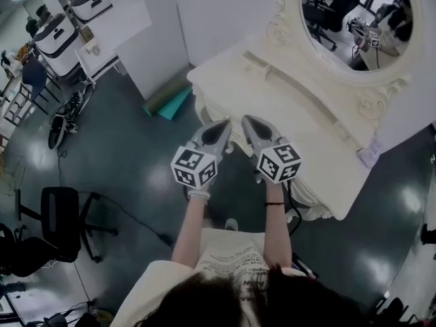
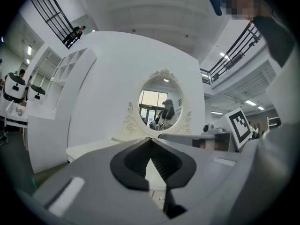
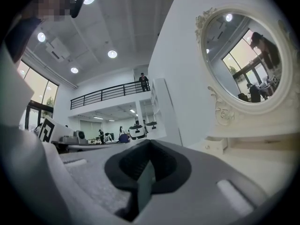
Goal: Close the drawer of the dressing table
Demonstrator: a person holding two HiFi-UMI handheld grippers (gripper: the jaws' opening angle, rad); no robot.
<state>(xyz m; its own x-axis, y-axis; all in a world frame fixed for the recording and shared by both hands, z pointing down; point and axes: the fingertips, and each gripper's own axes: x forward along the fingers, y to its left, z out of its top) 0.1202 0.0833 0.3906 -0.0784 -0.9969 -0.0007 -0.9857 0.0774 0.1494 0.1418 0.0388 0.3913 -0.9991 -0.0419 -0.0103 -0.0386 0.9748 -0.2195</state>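
Note:
The cream dressing table (image 1: 300, 114) with its oval mirror (image 1: 354, 26) stands ahead of me at the upper right. Both grippers are held level, side by side, at the table's front edge. My left gripper (image 1: 223, 125) is shut with nothing between its jaws, and its own view looks over the table top (image 2: 93, 146) to the mirror (image 2: 161, 104). My right gripper (image 1: 248, 120) is also shut and empty. The right gripper view shows the mirror (image 3: 243, 55) and a small shelf drawer with a knob (image 3: 218, 146). The table's front and its main drawer are hidden under the top edge.
A teal rolled mat (image 1: 167, 101) lies on the dark floor by the table's left end. A white partition (image 1: 160, 39) stands behind it. A black office chair (image 1: 61, 223) and a floor cable are at the left. A paper tag (image 1: 368, 152) hangs at the table's right end.

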